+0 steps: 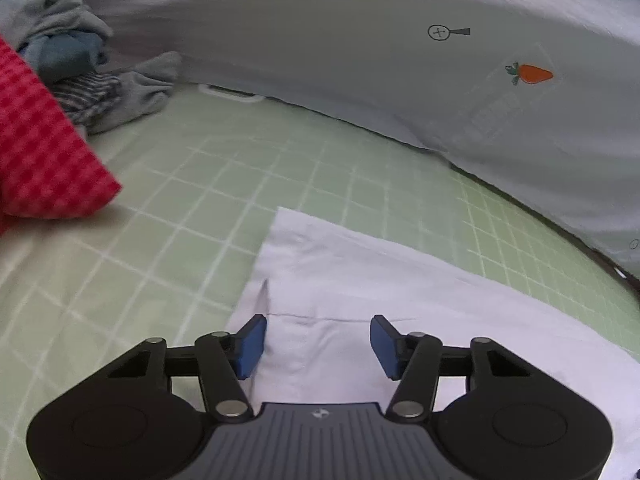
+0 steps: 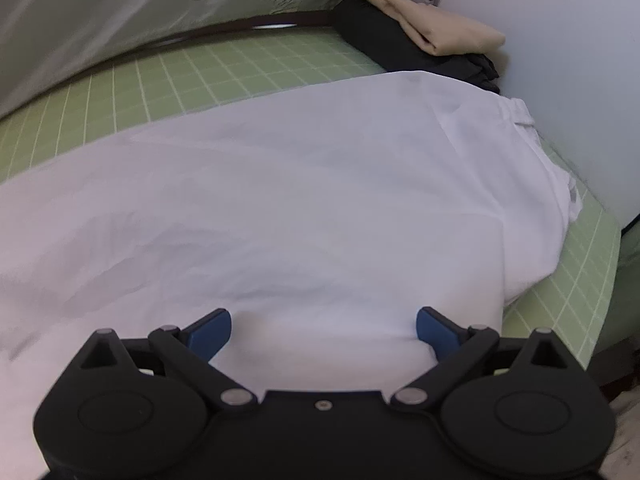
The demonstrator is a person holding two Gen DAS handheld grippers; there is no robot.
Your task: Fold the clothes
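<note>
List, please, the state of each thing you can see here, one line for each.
Left claw: open, over the garment's edge.
Right claw: open, fabric between its fingers.
White cotton garment: spread flat on green checked sheet.
Grey and blue clothes pile: crumpled, unfolded.
Beige cloth: folded, atop black garment.

I have both grippers low over the white garment (image 2: 280, 200): left gripper (image 1: 318, 344) spread wide, right gripper (image 2: 324, 334) spread wider, fingers gripping nothing.

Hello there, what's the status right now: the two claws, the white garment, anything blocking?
Left gripper open, right gripper open, both over the white garment. Garment lies spread on green grid mat, ungripped. Red checked cloth off to left, not blocking.
</note>
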